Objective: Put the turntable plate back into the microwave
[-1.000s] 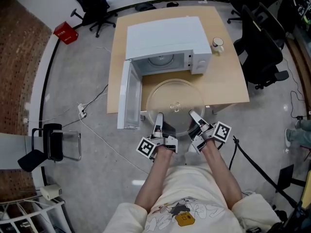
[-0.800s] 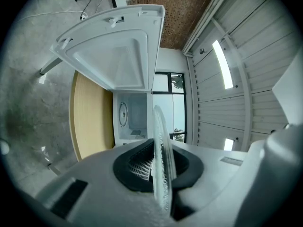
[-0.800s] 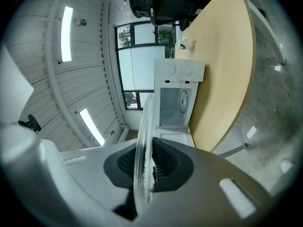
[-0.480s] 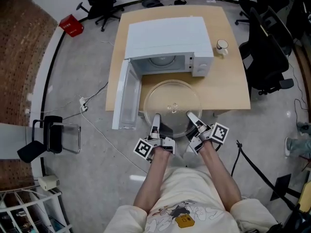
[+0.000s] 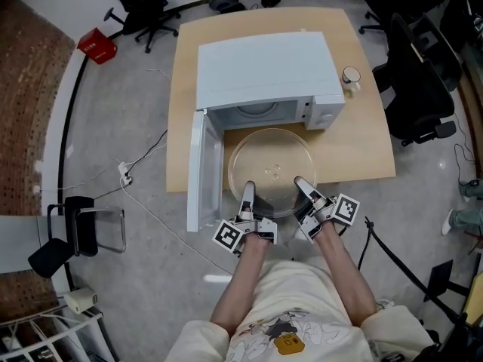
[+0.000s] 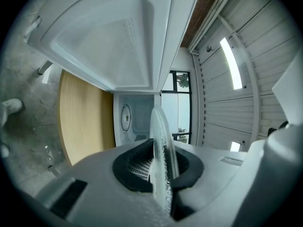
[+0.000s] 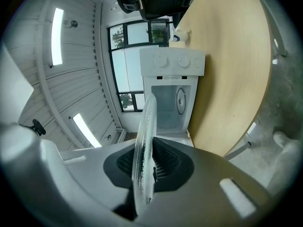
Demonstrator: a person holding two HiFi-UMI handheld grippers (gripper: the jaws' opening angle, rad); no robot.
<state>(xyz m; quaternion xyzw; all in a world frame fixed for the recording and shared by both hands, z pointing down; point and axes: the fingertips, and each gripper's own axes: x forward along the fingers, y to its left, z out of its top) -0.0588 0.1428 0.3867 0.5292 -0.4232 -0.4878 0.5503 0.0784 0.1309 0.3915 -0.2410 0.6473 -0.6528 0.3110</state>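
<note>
one table (image 5: 362, 138), one microwave (image 5: 264, 66), one plate (image 5: 272, 164), two grippers (image 5: 248, 189) (image 5: 300, 182)

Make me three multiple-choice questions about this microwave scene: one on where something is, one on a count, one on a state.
1. Where is the small white mug?
A) on the light wooden table, right of the white microwave
B) inside the microwave
C) on the floor

2. How many claws grip the round clear glass turntable plate?
A) none
B) one
C) two

3. The microwave's door is:
A) shut
B) swung open
C) taken off

Answers:
1 A, the mug stands on the table beside the control panel.
2 C, the left claw and right claw each clamp the plate's near rim.
3 B, the door hangs out to the side and the cavity shows.
</note>
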